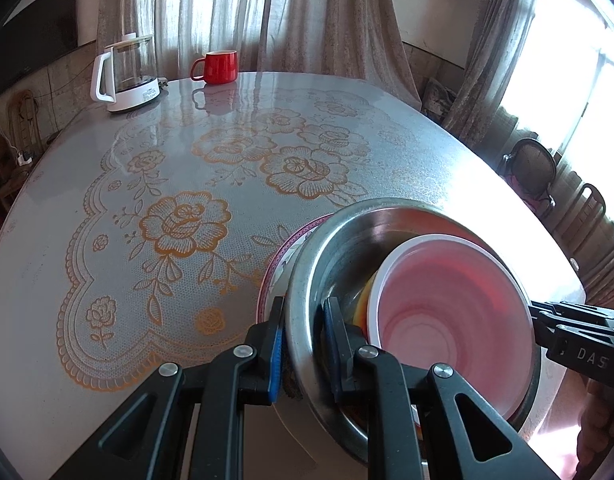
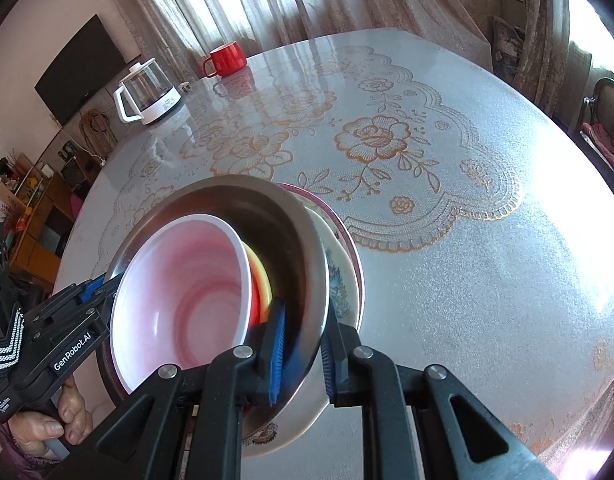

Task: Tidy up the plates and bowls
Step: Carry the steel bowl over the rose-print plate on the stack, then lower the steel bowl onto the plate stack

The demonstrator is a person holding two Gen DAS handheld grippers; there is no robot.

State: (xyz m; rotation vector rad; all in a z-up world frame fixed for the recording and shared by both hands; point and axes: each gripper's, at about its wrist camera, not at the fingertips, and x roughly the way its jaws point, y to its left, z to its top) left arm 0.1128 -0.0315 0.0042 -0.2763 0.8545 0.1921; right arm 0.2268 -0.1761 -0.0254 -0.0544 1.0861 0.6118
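Note:
A steel bowl (image 1: 339, 248) sits on a flower-patterned plate (image 1: 275, 276) at the table's near edge. Inside it lie a pink-and-white bowl (image 1: 447, 304) and a yellow-orange bowl (image 1: 363, 304) under that. My left gripper (image 1: 305, 344) is shut on the steel bowl's left rim, one finger inside and one outside. My right gripper (image 2: 305, 352) is shut on the steel bowl's (image 2: 267, 208) right rim in the same way, above the plate (image 2: 347, 264). The pink bowl (image 2: 187, 292) and the yellow bowl (image 2: 261, 280) show in the right wrist view too. The right gripper also shows in the left wrist view (image 1: 539, 316).
A red mug (image 1: 219, 66) and a glass kettle with a white base (image 1: 125, 76) stand at the table's far edge. The table (image 1: 187, 184) has a lace-patterned cover. Chairs (image 1: 535, 168) stand to the right, and a shelf (image 2: 31, 208) to the left.

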